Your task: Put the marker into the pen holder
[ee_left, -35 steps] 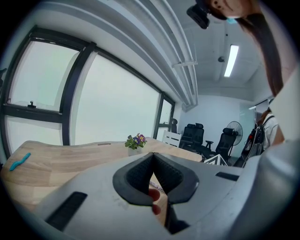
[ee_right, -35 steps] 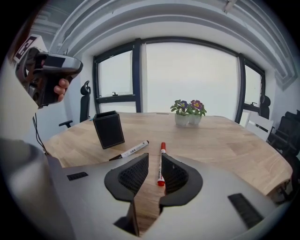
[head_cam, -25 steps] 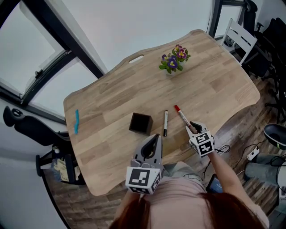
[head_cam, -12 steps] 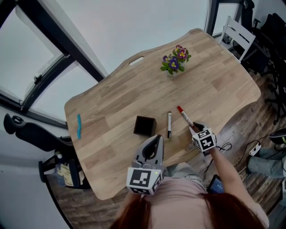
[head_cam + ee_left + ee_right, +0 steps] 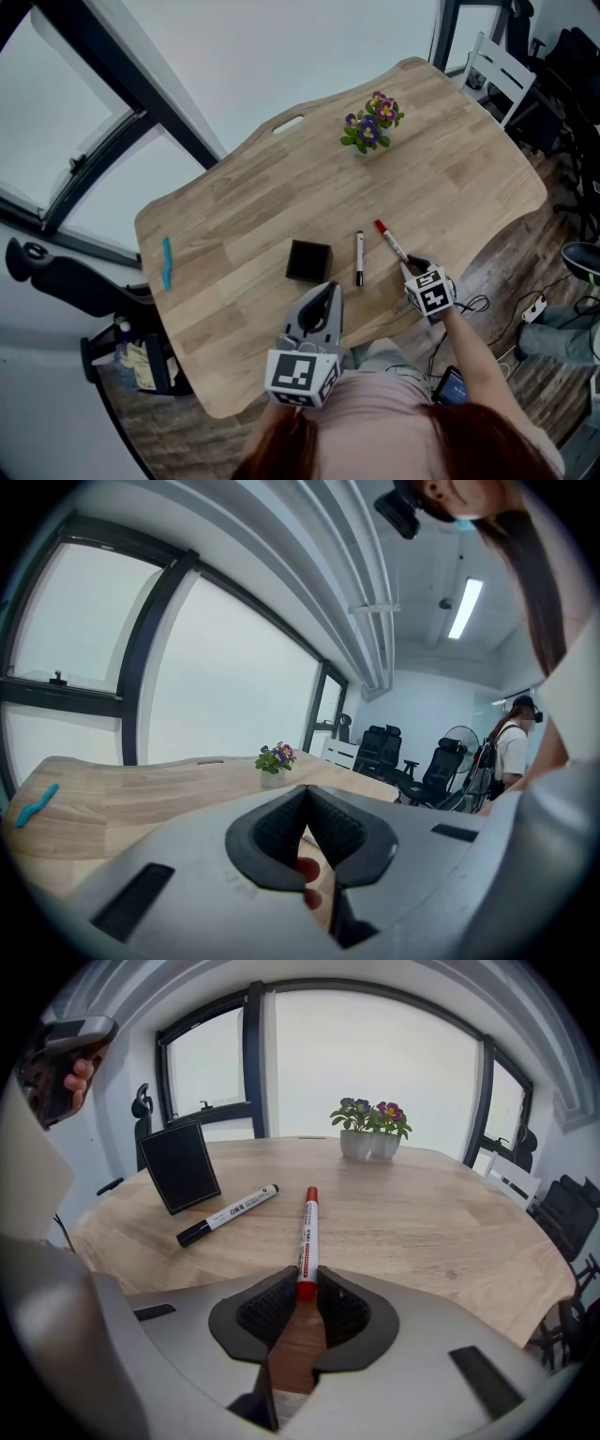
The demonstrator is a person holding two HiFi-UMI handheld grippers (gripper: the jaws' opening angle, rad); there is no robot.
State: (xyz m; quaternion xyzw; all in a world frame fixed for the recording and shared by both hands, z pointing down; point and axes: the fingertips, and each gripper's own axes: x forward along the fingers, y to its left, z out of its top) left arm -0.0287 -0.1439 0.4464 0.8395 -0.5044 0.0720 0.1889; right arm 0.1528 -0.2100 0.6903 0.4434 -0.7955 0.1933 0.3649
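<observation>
Red marker [image 5: 307, 1232] lies flat on the surface [image 5: 244, 197], cap end pointing away from the person, tail end inside the right tool [image 5: 306, 1283]. Its jaws are closed down to the barrel's width and the pads look to touch both sides, so I read it as a grip on the tail, with the marker not lifted yet. Taking the tail end makes sense: the long free end can go into the pen holder [image 5: 308, 262] first. The holder is a black open-top box on the surface, left of the marker, upright as far as the head view shows. A black marker [image 5: 359, 258] lies between holder and red marker, roughly parallel to the red one and close beside the holder without touching it. That's the one thing in the path, so I'd lift the red marker clear before swinging left, or it sweeps the black one. Left tool [image 5: 307, 789] is held off the surface near the person's body, jaw tips together, nothing between them, well clear of the work. A flower pot [image 5: 370, 131] stands at the far side and a blue item [image 5: 167, 262] near the left edge, both well apart from the route.
</observation>
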